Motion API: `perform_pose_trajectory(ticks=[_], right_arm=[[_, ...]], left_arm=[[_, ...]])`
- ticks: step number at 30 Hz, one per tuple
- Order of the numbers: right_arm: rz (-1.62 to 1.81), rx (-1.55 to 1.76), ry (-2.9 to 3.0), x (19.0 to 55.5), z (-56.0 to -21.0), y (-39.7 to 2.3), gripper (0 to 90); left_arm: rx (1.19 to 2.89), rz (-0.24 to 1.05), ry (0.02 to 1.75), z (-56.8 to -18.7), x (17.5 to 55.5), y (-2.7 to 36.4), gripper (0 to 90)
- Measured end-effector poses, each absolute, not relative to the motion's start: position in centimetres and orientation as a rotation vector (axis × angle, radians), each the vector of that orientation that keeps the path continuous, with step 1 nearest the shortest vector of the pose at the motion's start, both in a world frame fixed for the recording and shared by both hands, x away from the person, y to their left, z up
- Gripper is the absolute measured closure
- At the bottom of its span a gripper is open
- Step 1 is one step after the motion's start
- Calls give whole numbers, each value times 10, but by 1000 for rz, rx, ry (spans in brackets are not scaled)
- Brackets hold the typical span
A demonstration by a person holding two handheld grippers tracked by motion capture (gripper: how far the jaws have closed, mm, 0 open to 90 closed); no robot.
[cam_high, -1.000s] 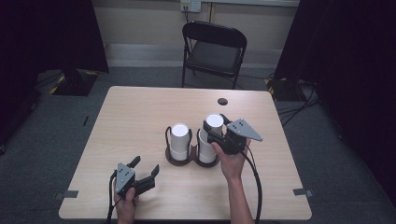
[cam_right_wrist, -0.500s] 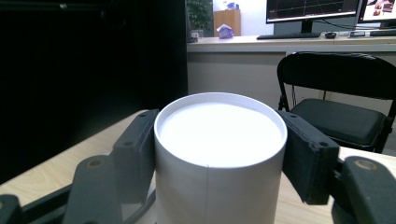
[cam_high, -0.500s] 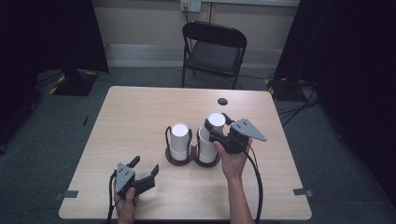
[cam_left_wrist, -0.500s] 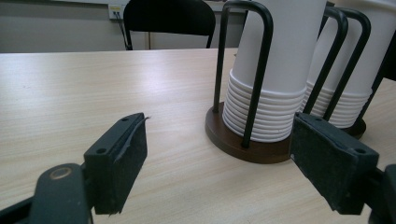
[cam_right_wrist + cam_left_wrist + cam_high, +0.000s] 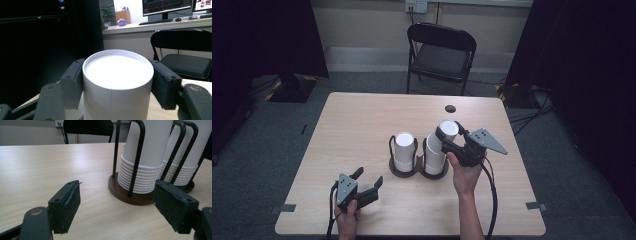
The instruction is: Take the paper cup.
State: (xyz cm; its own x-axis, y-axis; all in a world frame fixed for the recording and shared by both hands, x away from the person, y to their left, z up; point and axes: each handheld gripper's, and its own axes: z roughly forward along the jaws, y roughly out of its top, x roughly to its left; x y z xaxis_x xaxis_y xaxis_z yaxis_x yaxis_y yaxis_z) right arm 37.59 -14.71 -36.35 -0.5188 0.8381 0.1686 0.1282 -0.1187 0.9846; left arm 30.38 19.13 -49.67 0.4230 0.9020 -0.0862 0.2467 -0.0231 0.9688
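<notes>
The right gripper (image 5: 447,134) pinches the top cup (image 5: 448,129) of the right stack. In the right gripper view the two black jaws press flat against both sides of this white paper cup (image 5: 117,85), which stands upside down, so its flat round bottom with a thin raised rim faces up. A fine vertical seam runs down its smooth wall. The cup is tilted a little and raised above the other cups of the right stack (image 5: 433,156), which stands in the holder (image 5: 419,172).

The holder has a dark brown wooden base (image 5: 130,196) shaped like two joined round discs, and thin black metal loops (image 5: 138,152) rise from it around each stack. The left stack (image 5: 404,150) stands just beside the right one. In the left gripper view the rolled rims of the cups form a pile of neat white rings (image 5: 140,180) at the bottom of each stack.

The left gripper (image 5: 368,181) lies low over the surface (image 5: 357,125), near the front edge, apart from the holder. Its jaws are spread wide with nothing between them; their pads are matte black rectangular blocks.

The surface is pale wood with a fine straight grain and rounded corners. A small dark round disc (image 5: 450,108) lies near the far edge. Behind stands a black folding chair (image 5: 442,52) with a metal frame.
</notes>
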Motion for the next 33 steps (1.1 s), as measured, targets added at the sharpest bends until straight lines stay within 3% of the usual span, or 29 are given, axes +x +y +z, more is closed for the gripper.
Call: perform_pose_trajectory(ticks=[21,33], right_arm=[[1747,1137,1606,334,-371,-168,344],[1787,1161,1597,308,-382,-165,345]], left_arm=[[1537,661,1066,-496,303,194,215],[1512,538,1001,-494,302,190,239]])
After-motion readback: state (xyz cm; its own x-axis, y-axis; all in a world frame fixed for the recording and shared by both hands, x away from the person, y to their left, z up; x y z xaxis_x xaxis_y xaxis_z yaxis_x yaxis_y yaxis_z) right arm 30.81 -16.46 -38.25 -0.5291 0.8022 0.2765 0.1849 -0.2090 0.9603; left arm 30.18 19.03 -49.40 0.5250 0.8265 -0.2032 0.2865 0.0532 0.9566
